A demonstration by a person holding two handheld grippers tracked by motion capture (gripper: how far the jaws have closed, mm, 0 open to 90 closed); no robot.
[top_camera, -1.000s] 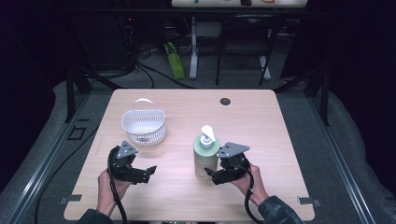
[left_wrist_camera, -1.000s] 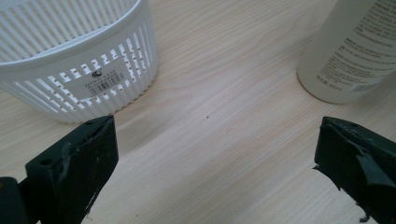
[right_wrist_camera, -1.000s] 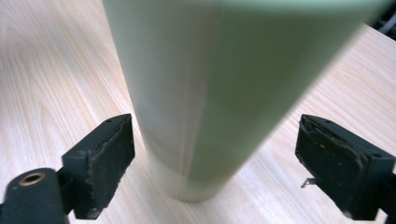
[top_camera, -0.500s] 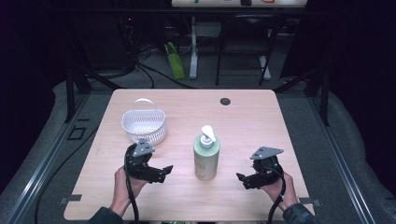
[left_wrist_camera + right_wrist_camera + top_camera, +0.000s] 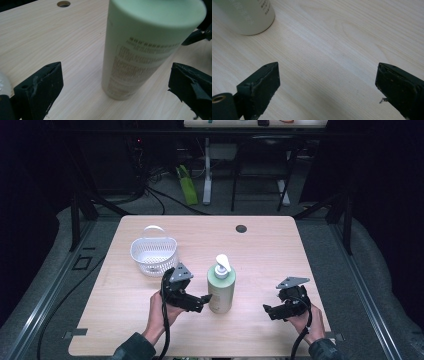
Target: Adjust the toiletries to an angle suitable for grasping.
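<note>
A pale green pump bottle [image 5: 221, 287] with a white pump stands upright near the table's front middle. My left gripper [image 5: 202, 301] is open and level, its tips close to the bottle's left side. In the left gripper view the bottle [image 5: 145, 42] rises just ahead of the wide-apart jaws, which do not touch it. My right gripper [image 5: 270, 311] is open to the right of the bottle and clear of it. Its jaws have just been closing a little, with bare wood between them. The right gripper view has the bottle's base [image 5: 249, 15] at the upper left.
A white plastic basket [image 5: 154, 254] with a handle stands behind the left gripper, at the left of the wooden table [image 5: 280, 255]. A round cable hole [image 5: 241, 228] sits near the far edge. Beyond the table are dark floor and stands.
My right gripper has left the bottle's side and moved right, with its jaws wider apart. My left gripper has moved right, up to the bottle. The bottle has stayed in place.
</note>
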